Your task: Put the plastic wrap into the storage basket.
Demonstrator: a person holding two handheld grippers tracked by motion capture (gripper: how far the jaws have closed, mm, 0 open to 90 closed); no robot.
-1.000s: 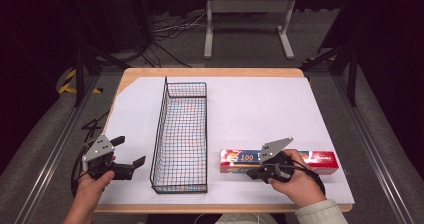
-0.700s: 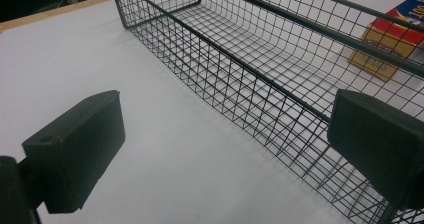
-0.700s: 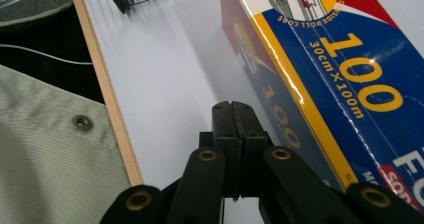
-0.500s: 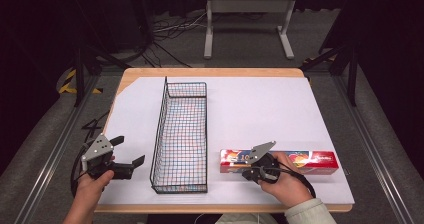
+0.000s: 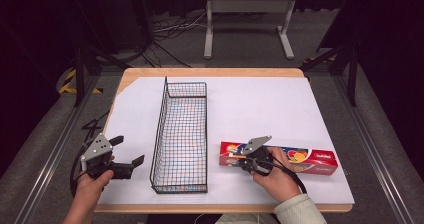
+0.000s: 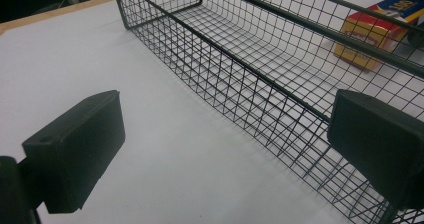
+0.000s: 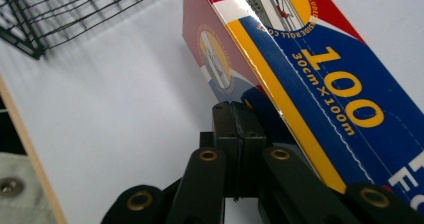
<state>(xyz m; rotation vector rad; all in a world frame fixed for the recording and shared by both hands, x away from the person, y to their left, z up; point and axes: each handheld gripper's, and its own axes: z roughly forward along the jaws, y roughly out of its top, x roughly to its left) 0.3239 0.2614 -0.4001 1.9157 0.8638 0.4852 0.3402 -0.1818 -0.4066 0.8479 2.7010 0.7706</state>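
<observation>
On the white-covered table [image 5: 280, 109], high view: one long box [image 5: 300, 157], red, blue and yellow, lying flat right of one wire basket [image 5: 181, 134]. Its long axis runs left to right, slightly tilted, with the left end towards the basket, which runs front to back. Right gripper [image 5: 248, 160] sits at the box's near edge, close to its left end; left gripper [image 5: 131, 165] hovers left of the basket, jaws spread with nothing between them.

Left gripper view: two black pads [image 6: 75, 151] wide apart above white surface; basket mesh [image 6: 260, 69] beyond, one box end [image 6: 372, 34] visible through the wires.

Right gripper view: jaws pressed together, pinching nothing, tips against the box's side [image 7: 320, 84]. Printing "100" and "30cm x 100m" legible, unreadable from above. Basket corner [image 7: 45, 14] at upper left.
</observation>
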